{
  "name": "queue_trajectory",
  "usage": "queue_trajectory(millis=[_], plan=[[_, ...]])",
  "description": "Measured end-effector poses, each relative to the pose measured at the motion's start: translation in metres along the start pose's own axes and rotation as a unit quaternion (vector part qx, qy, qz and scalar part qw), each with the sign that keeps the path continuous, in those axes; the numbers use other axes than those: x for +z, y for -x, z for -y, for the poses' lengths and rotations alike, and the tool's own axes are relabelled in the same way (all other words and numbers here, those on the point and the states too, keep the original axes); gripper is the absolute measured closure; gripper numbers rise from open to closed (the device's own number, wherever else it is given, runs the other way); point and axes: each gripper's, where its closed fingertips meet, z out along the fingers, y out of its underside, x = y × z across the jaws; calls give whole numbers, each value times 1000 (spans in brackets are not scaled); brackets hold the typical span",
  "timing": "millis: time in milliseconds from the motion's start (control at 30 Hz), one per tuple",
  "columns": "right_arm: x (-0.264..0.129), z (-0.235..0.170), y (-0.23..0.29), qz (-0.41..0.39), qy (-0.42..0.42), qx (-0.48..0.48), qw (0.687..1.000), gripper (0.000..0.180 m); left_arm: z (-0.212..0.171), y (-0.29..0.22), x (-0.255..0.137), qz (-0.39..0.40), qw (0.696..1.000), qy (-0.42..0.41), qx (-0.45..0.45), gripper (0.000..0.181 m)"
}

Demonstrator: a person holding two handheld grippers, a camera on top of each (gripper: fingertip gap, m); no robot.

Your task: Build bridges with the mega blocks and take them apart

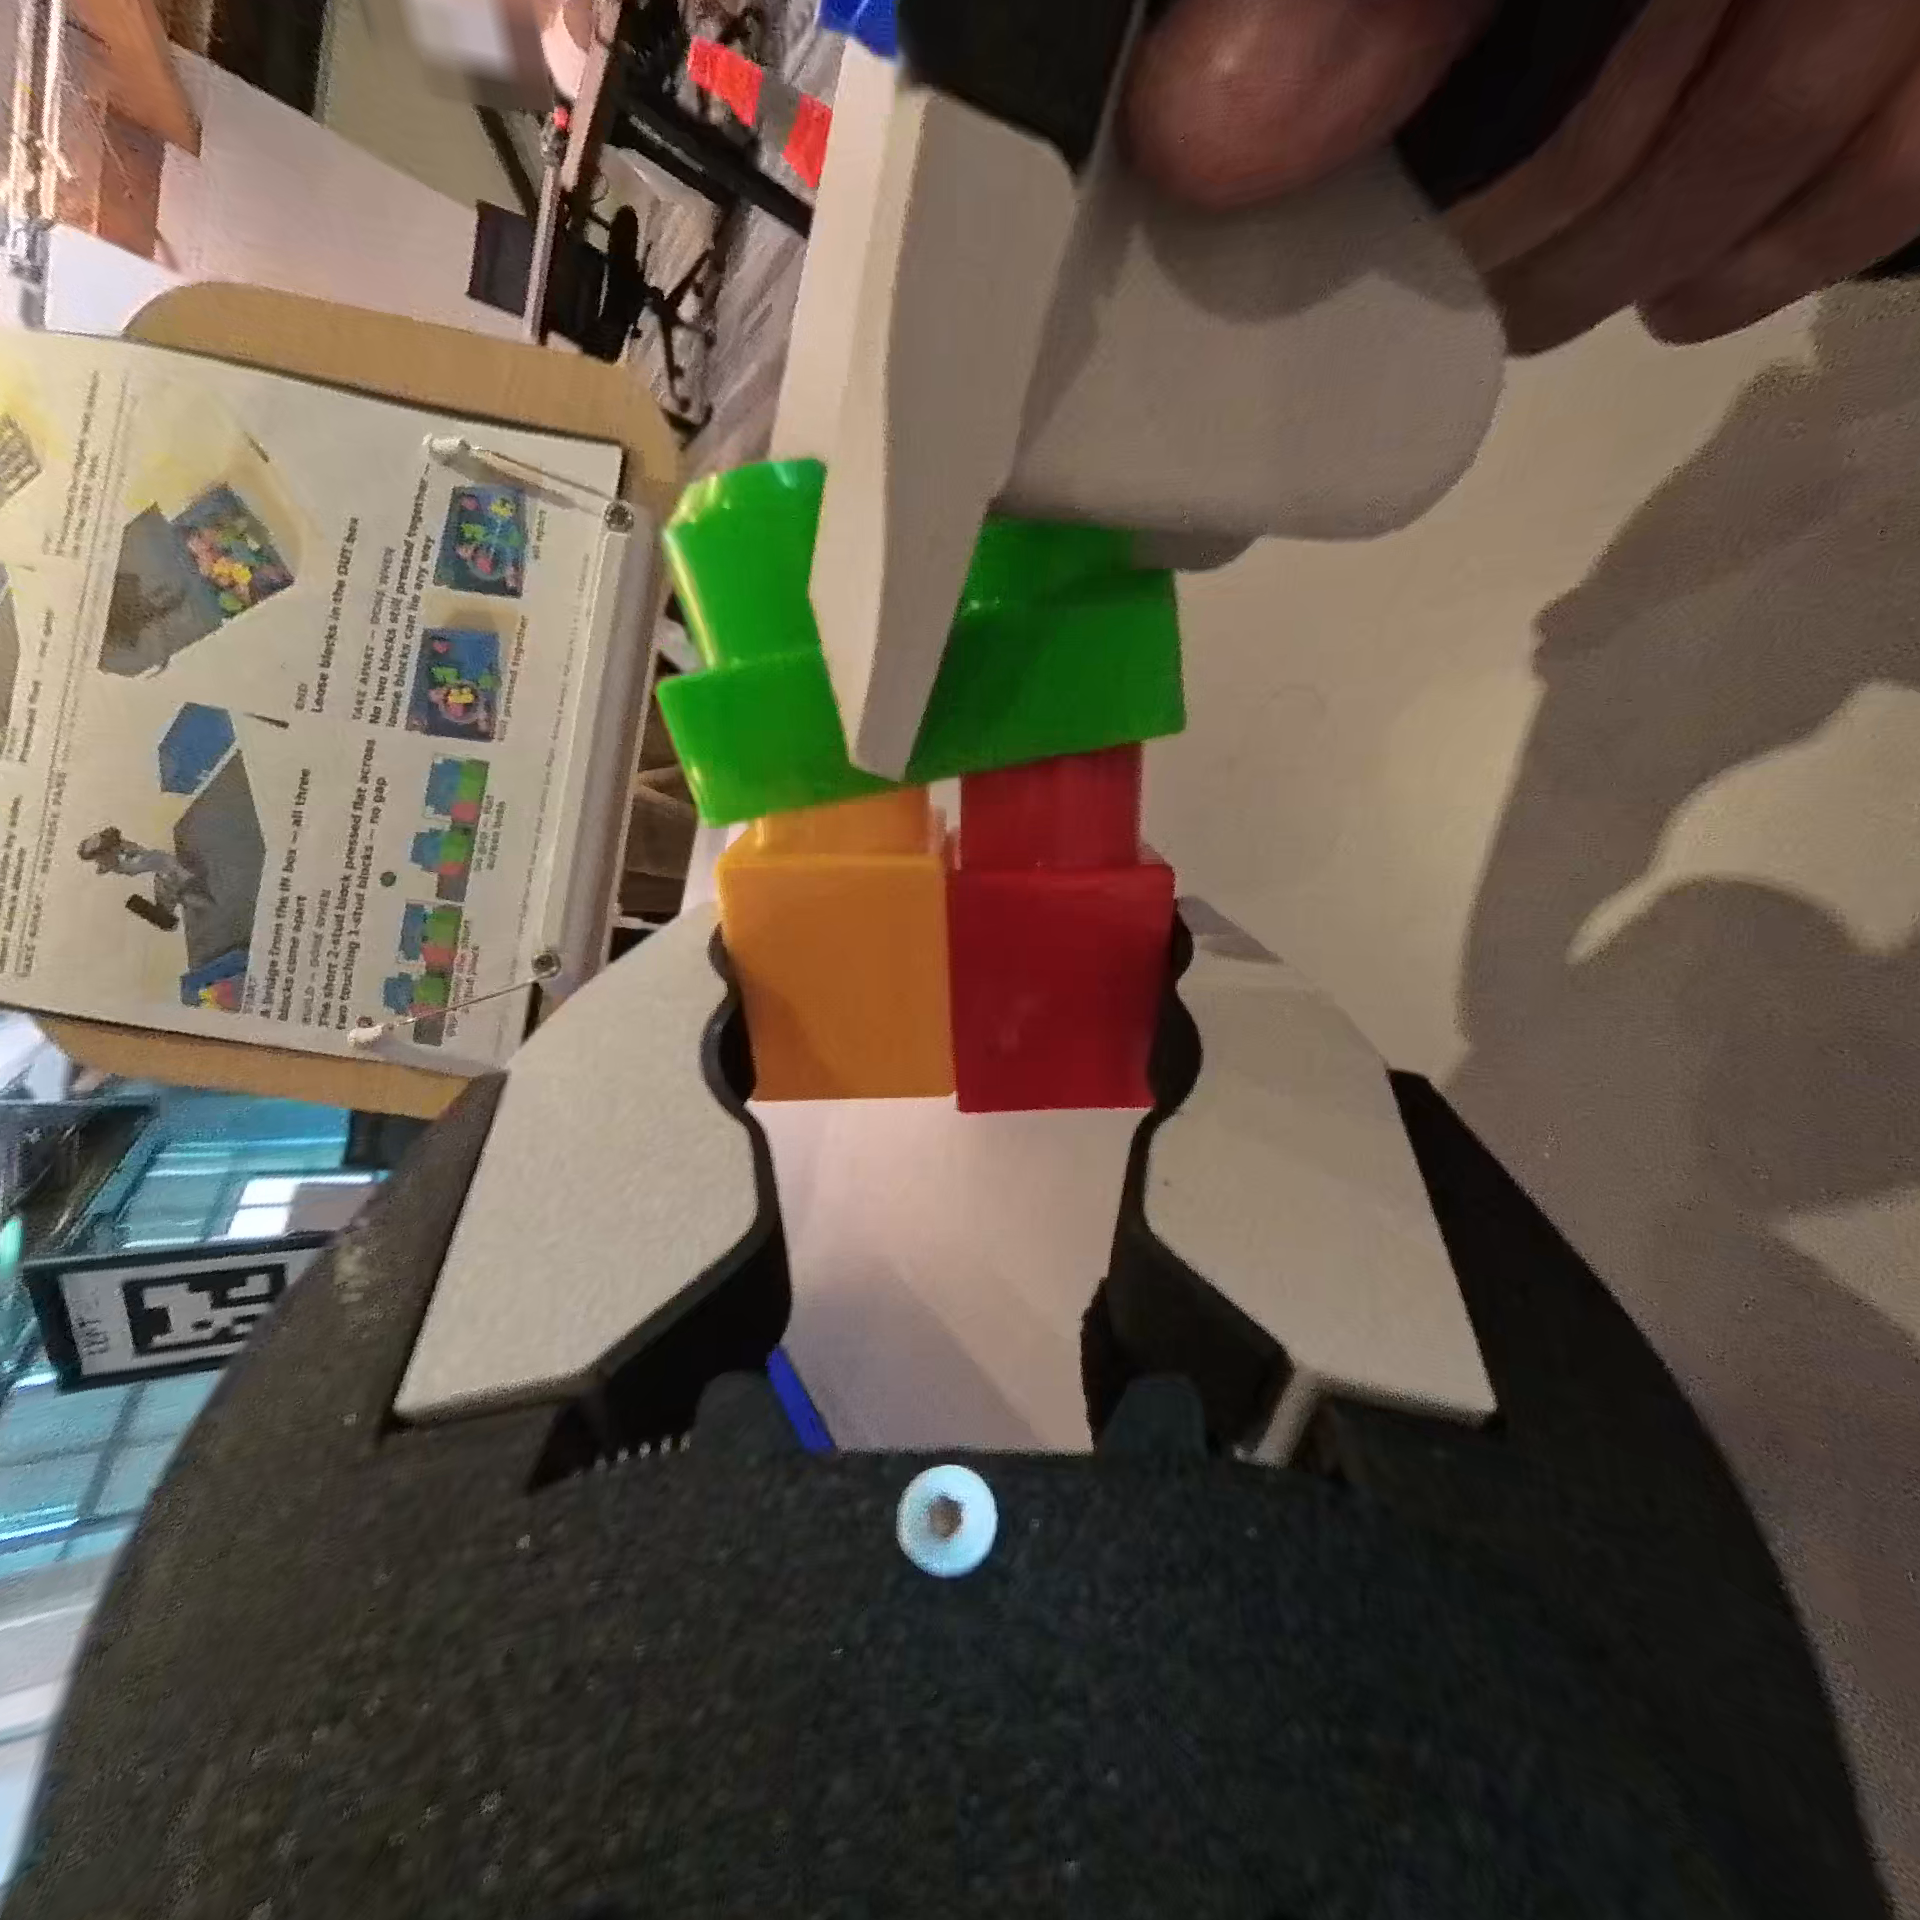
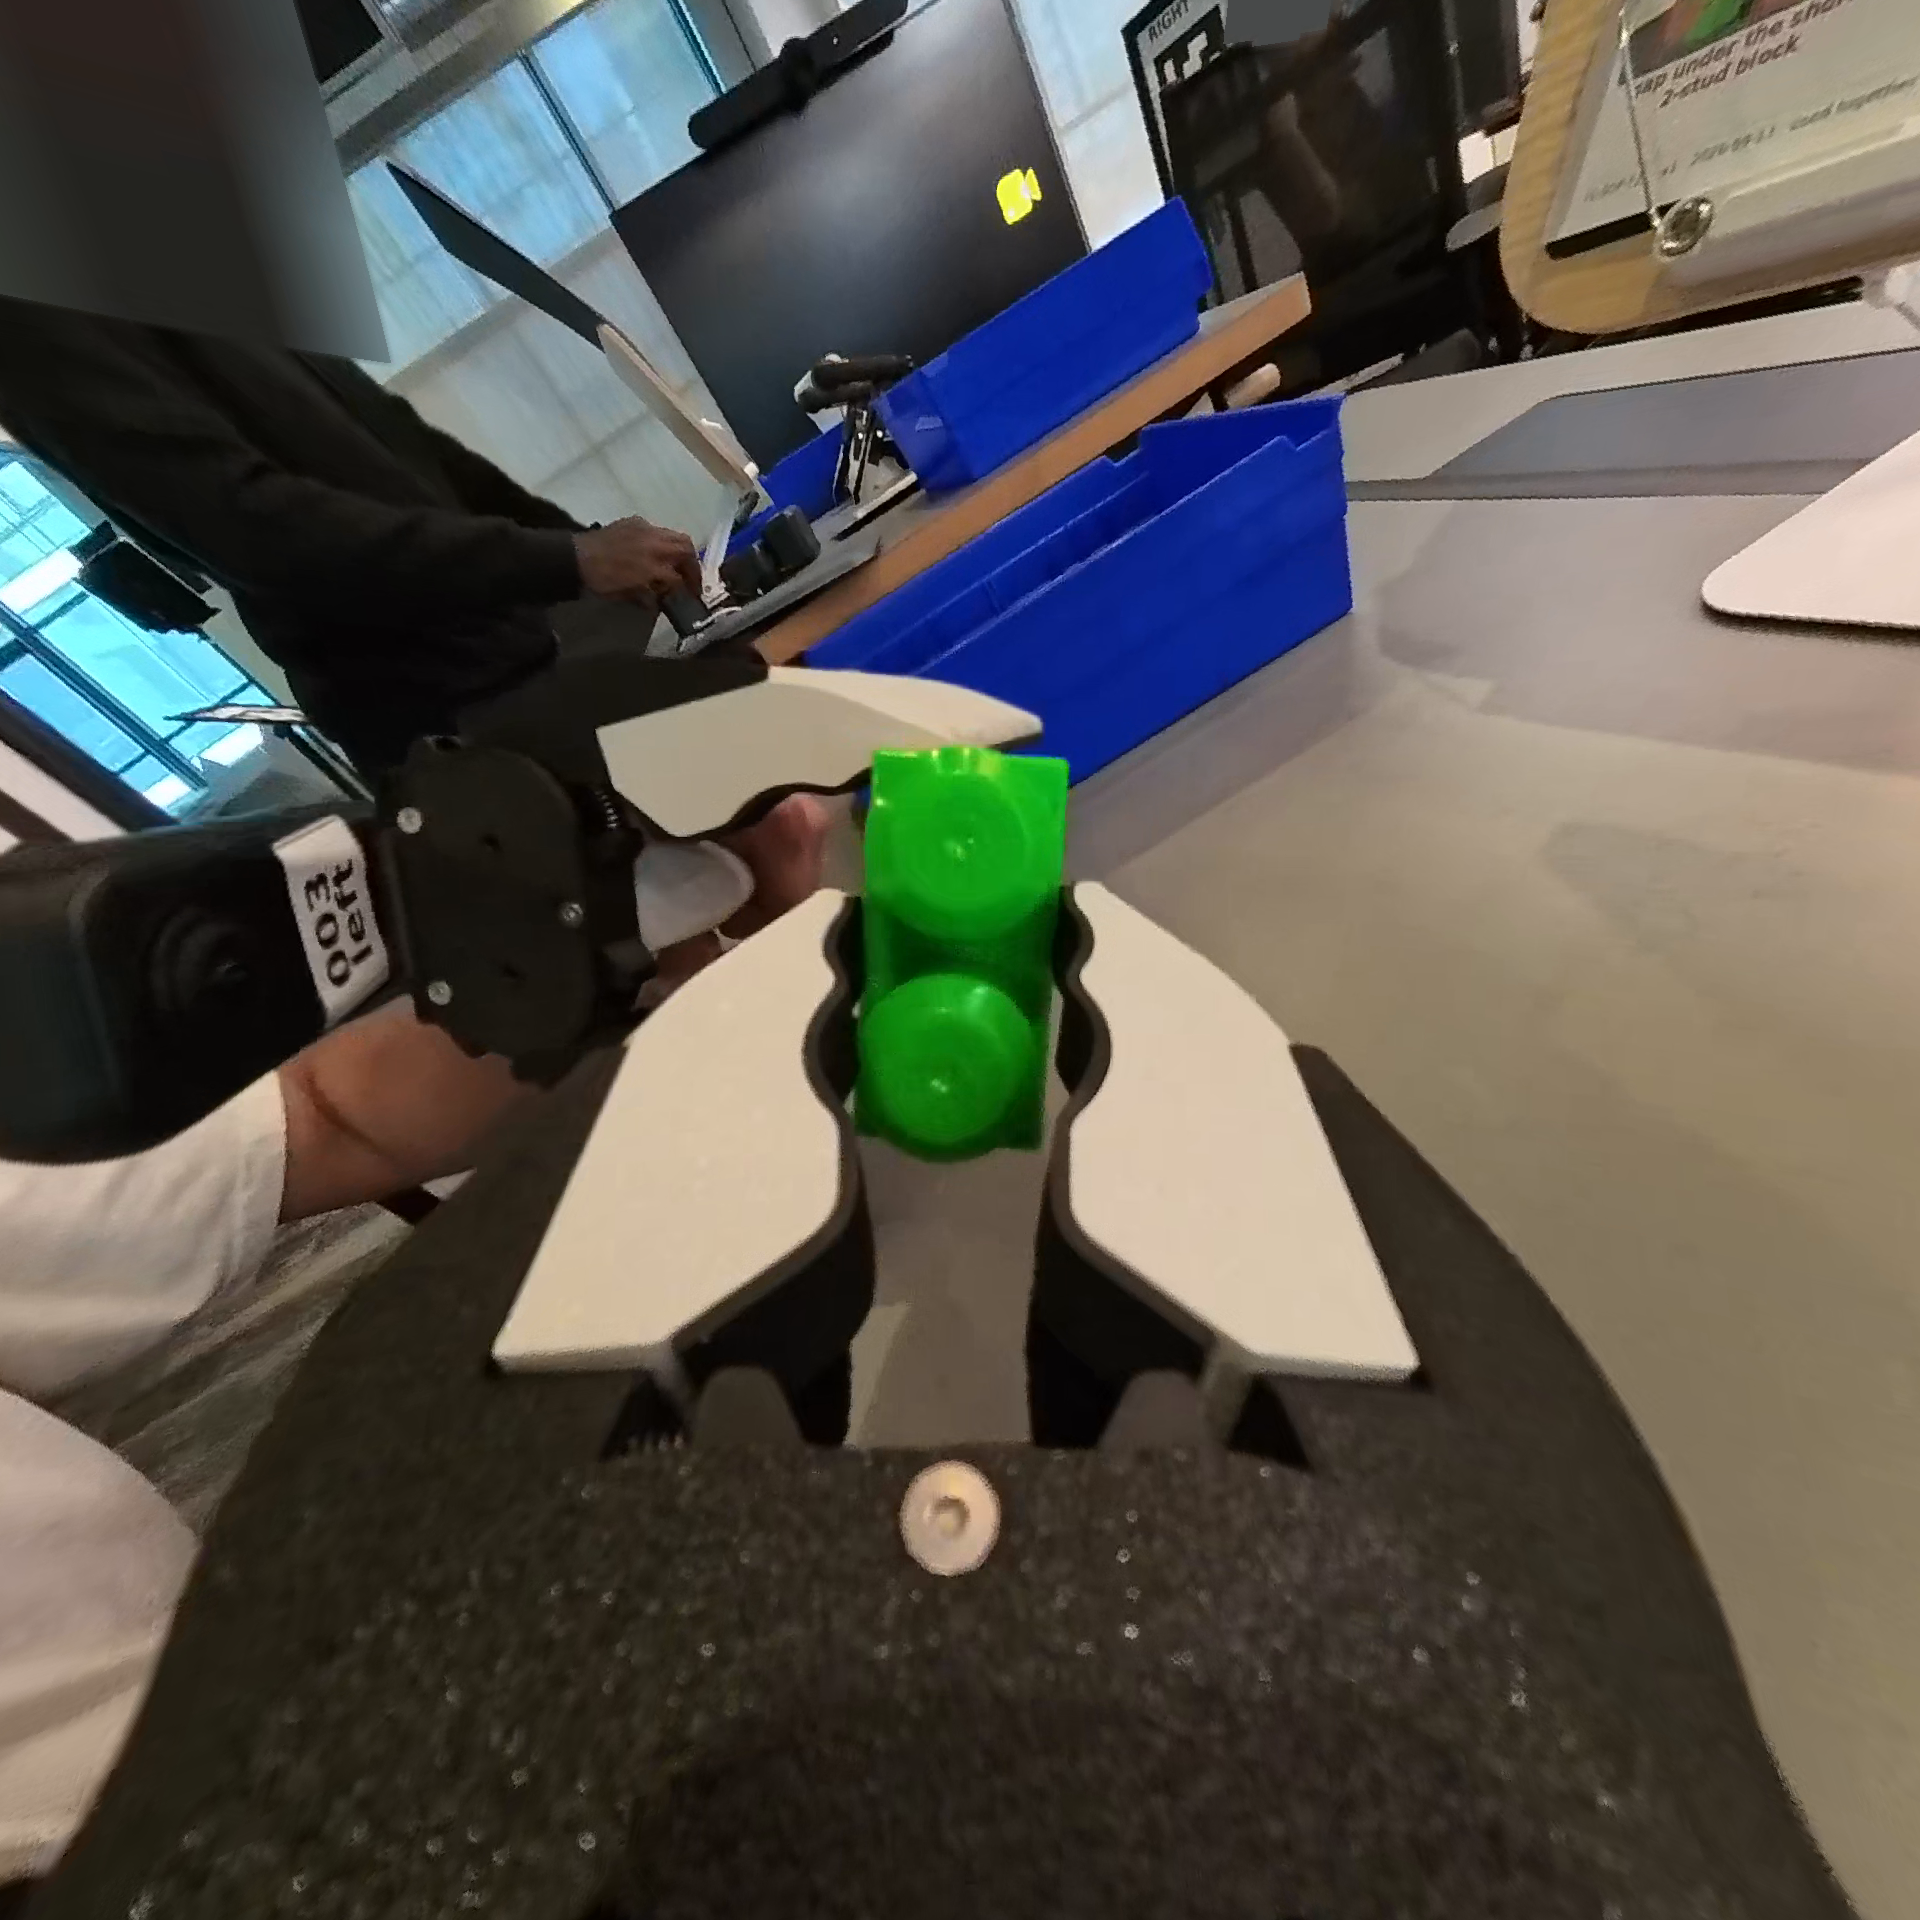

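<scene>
The left gripper point(image 1: 951, 1003) clamps the orange block point(image 1: 836, 966) and red block point(image 1: 1055, 987) together. The right gripper point(image 2: 956, 1013) grips the green two-stud block point(image 2: 956, 951), tilted on them. Keep its studs square.

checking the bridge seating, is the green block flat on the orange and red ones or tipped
Tipped. In the left wrist view the green block slants across the orange block and red block, lower over orange, higher over red.
</scene>
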Motion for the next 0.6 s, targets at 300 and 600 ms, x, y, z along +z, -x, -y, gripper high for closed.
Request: queue_trajectory(millis=[300,600], plan=[[-3,1,-7,25,-26,34,999,145,13,0,8,10,999,-17,-47,107],[-2,-8,-14,25,-6,31,999,145,8,-5,16,17,999,4,-28,107]])
